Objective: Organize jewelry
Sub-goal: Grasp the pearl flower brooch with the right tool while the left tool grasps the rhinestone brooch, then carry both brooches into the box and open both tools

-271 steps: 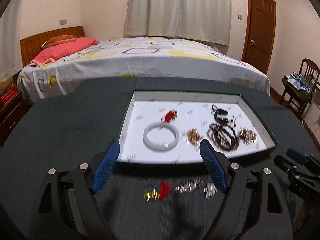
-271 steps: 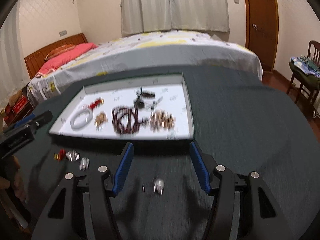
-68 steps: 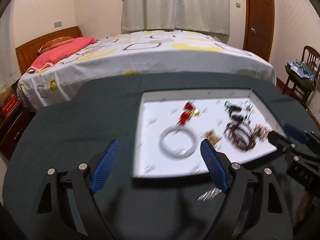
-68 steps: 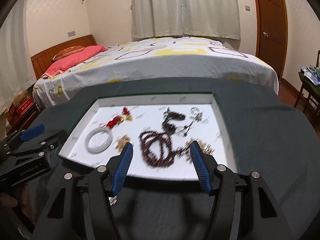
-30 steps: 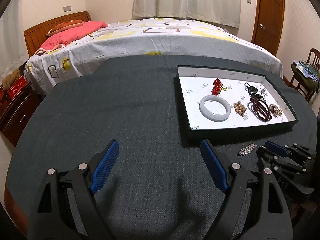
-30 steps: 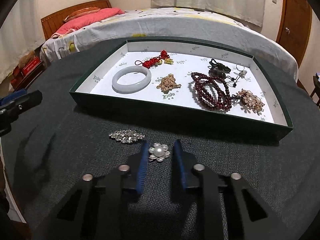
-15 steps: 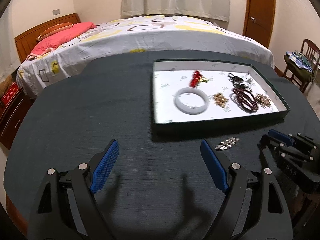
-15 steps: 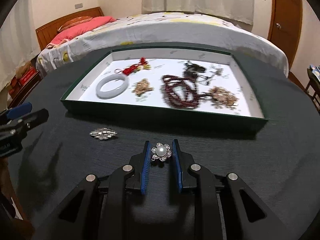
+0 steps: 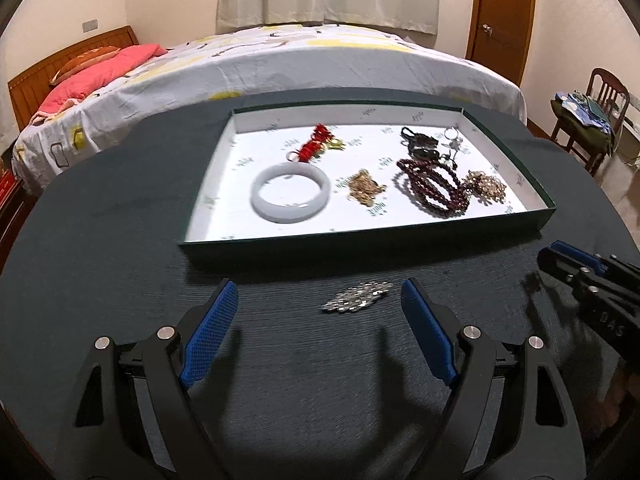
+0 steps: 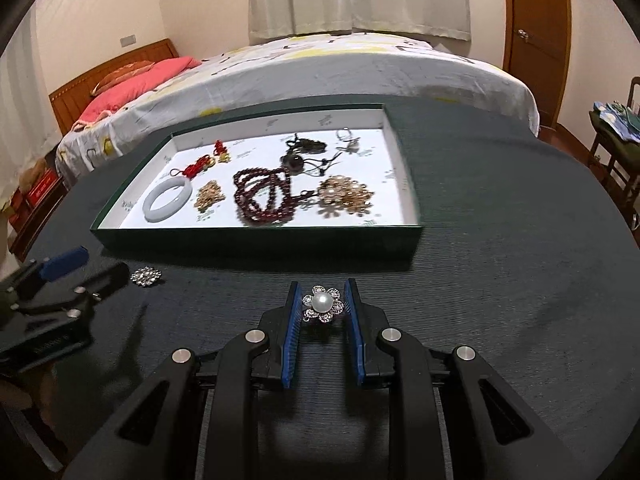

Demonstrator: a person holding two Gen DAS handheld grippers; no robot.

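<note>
Tray: the green-walled tray (image 9: 512,222) with a white floor lay on the dark table (image 9: 120,264); judged the collection point, since most pieces already lay inside it
Tray contents: white bangle (image 9: 291,192), red knotted charm (image 9: 316,145), gold filigree piece (image 9: 365,189), dark red bead strand (image 9: 434,189), pearl-and-gold brooch (image 10: 345,196), dark pendant on cord (image 10: 298,154); all lay apart enough to be told from one another
Pieces outside tray: two, both on the near side of the tray wall
Pearl flower brooch: the pearl flower brooch (image 10: 322,304) sat between the blue pads of the right gripper (image 10: 322,307), face up toward the camera
Right gripper: jaws narrowed to the brooch's width, both pads pressed on its rim; the edge grip likely kept the pearl clear of pressure; the piece appeared lifted off the cloth, though the gap could not be confirmed
Crystal brooch: the crystal brooch (image 9: 357,298) lay flat on the table, just before the tray's near wall
Left gripper: the left gripper (image 9: 318,300) stood wide open, nothing held; the crystal brooch lay between the fingertips in view, nearer the right pad, touching neither
Judged purpose: wide jaws suited a straddling approach to that flat piece
Remaining: both outside pieces into the tray
</note>
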